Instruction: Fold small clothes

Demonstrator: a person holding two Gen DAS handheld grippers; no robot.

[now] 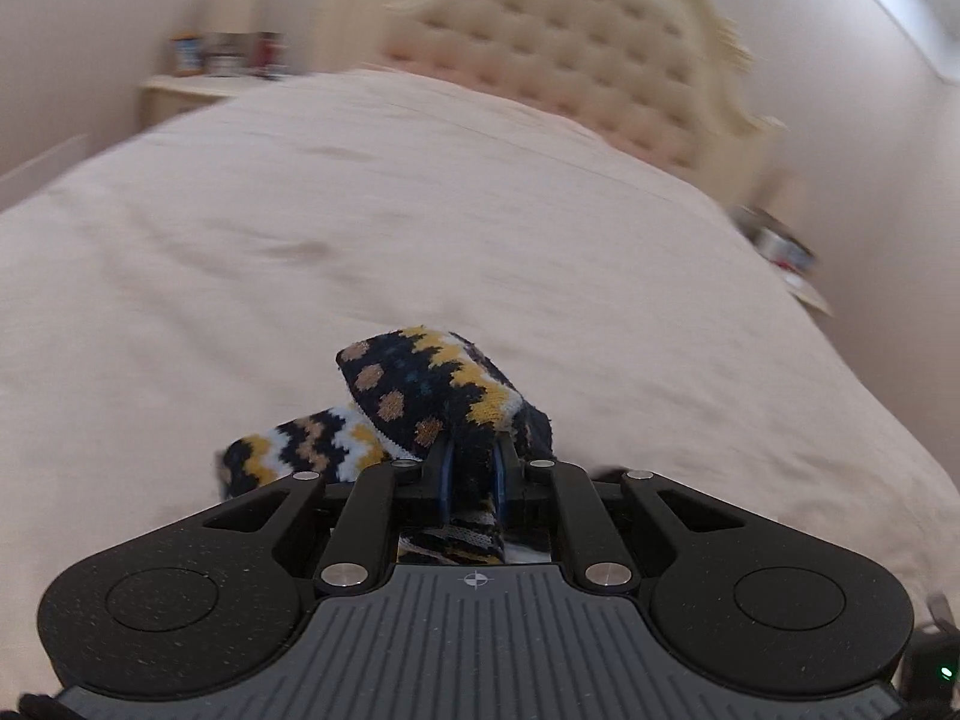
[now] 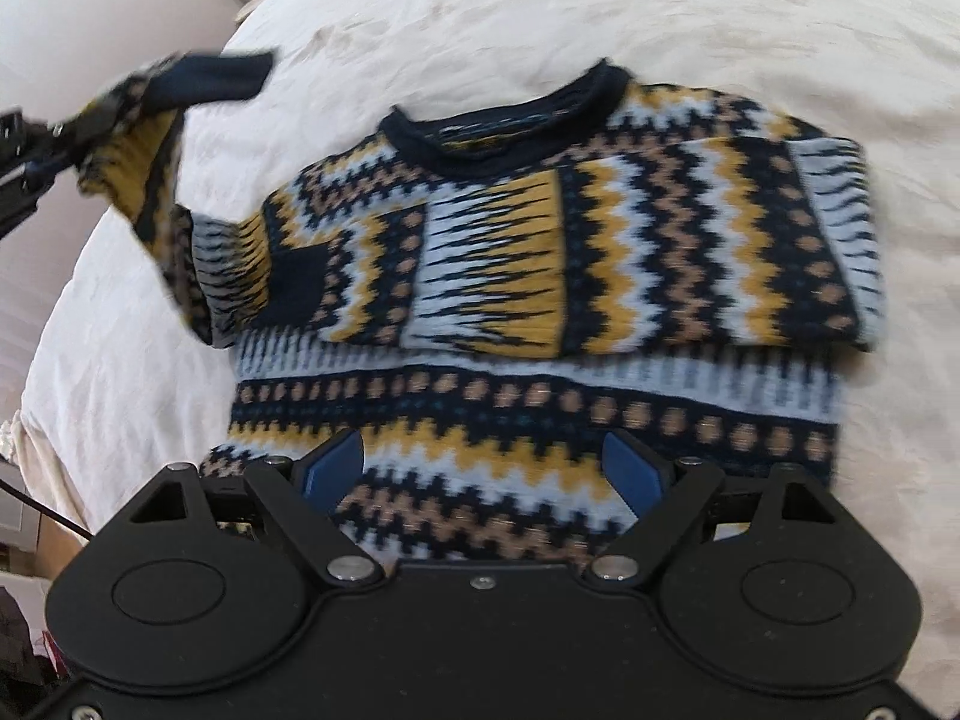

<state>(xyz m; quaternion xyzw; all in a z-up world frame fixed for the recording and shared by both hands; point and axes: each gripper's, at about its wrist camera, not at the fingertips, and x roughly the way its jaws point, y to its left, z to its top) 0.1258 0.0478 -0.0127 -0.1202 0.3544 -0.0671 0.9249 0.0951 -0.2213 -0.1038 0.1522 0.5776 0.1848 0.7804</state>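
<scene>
A bed (image 1: 420, 210) covered in a pale cream sheet is seen, backed by a tufted headboard (image 1: 564, 42). Plain light walls (image 1: 90, 12) are seen behind, and a nightstand (image 1: 180, 90) bearing blurred framed pictures (image 1: 186, 54) stands beside the bed.

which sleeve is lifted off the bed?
The sleeve at image left, pinched in the left gripper. The other sleeve lies folded flat across the sweater.
</scene>
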